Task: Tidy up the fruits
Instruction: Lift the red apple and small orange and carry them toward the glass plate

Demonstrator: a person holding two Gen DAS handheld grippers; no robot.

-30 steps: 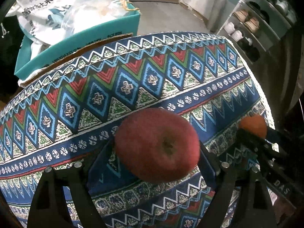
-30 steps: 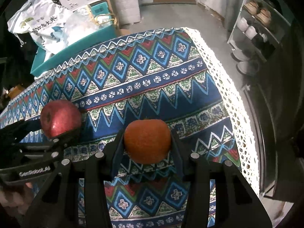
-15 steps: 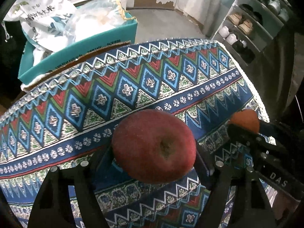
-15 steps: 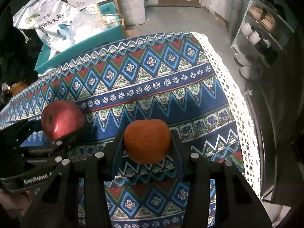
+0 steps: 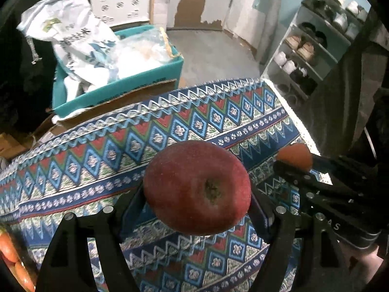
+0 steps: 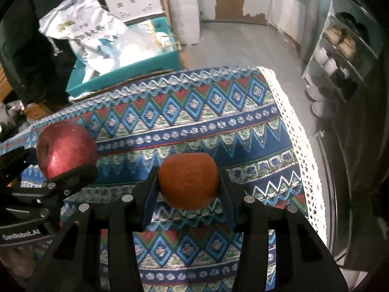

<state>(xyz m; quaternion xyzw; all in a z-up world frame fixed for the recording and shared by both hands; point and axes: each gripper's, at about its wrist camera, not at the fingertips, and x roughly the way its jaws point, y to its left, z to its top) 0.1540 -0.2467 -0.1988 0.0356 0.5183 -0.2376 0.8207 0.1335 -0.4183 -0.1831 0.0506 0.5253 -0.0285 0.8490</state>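
Left wrist | round glossy red apple [image 5: 197, 187] | woven zigzag tablecloth [image 5: 121, 146]

A counter [image 6: 218, 126] is covered by a patterned cloth [image 5: 170, 131] in blue, red and green with a white lace edge, lying flat. Orange fruits [image 5: 12, 255] sit at its near-left edge.

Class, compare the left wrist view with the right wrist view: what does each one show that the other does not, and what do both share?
Only the left wrist view shows the apple's stem end and orange fruits at the lower left edge. Only the right wrist view shows the lace edging running down the tablecloth's side. Both show the left gripper clamping the apple, the right gripper clamping the orange, the teal box and the shoe rack.
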